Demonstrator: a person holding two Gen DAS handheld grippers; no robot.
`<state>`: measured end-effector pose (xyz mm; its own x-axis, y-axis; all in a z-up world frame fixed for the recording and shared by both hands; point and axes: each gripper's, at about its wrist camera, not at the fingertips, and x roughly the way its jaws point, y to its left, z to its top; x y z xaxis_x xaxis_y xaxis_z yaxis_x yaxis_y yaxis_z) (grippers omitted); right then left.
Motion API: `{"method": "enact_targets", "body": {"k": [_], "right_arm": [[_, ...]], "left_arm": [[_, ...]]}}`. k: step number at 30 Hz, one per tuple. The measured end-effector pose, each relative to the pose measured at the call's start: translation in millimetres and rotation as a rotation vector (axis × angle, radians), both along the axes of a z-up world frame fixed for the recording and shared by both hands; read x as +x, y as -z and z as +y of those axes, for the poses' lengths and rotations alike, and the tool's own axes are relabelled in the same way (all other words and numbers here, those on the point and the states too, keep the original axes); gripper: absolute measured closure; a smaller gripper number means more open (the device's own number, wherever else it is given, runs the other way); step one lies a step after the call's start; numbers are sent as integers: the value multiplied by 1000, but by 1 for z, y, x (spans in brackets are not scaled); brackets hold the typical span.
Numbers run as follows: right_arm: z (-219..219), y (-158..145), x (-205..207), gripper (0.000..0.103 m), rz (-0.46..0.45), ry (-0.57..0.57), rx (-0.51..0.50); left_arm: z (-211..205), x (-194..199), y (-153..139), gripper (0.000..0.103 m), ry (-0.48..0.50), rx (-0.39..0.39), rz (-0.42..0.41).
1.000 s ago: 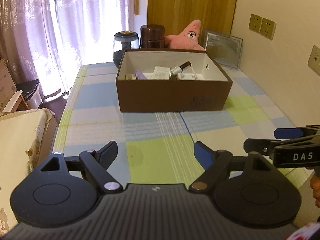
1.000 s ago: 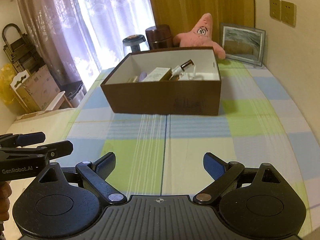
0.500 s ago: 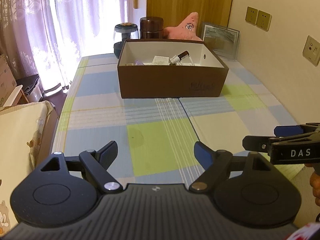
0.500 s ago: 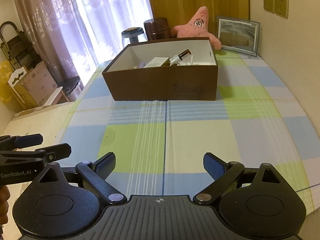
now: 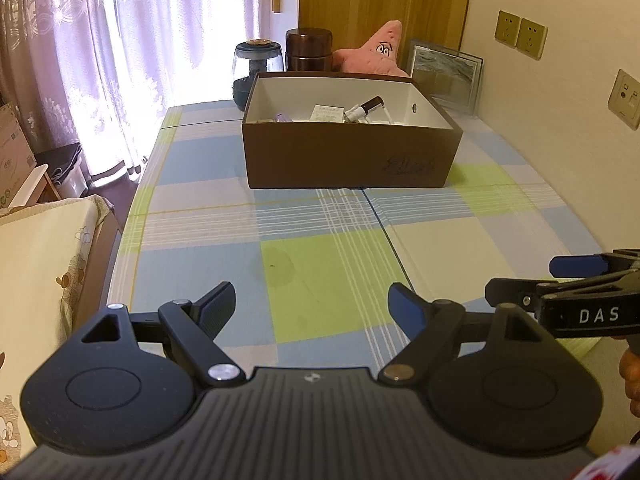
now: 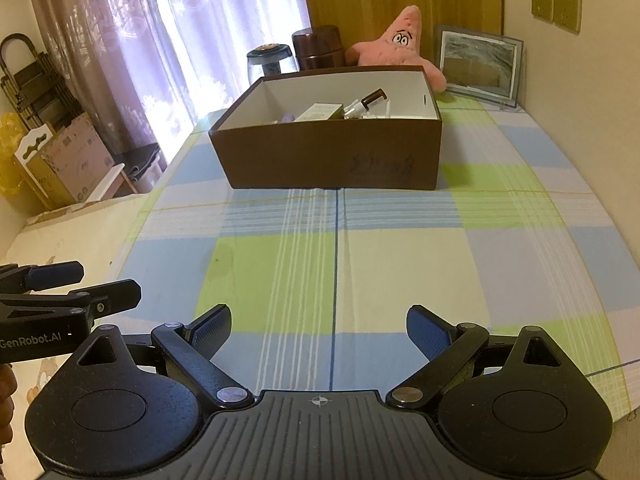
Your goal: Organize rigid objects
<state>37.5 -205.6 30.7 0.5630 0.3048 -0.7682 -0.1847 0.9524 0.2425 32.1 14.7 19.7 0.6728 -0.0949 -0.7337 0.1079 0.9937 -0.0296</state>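
Two claws: left gripper (image 5: 311,304) and right gripper (image 6: 319,326) both stand wide apart with nothing between the pads, side by side above the near edge of the table (image 6: 400,264).
Claw surroundings: only bare checked tablecloth (image 5: 328,280) lies under and just ahead of the fingers.
Task things: brown cardboard box (image 5: 348,160) sits toward the far edge of the table, well apart from both claws; inside it lie a dark-capped bottle (image 5: 365,108), a small white carton (image 5: 328,113) and something purple (image 5: 282,117), though the near wall hides most of the contents, so I cannot tell how many pieces there are.
Step in hand: judged as the very start, or a pause between picks, with nothing held.
Next move calls for: a reach across the cloth and over the near wall, dropping from above onto one item.
Around: glass jar (image 5: 258,68), brown canister (image 5: 309,50), pink starfish plush (image 6: 396,42) and framed picture (image 6: 478,66) stand behind the box at the far edge.
In the way: mainly the tall box wall.
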Motion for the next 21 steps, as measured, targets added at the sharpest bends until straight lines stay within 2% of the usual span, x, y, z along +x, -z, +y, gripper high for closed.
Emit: {"method": "enact_targets", "body": {"k": [21], "right_arm": [[3,6,4,11,19,-13,-11]], "left_arm": [[1,0,3,22,-3,-2,8]]}}
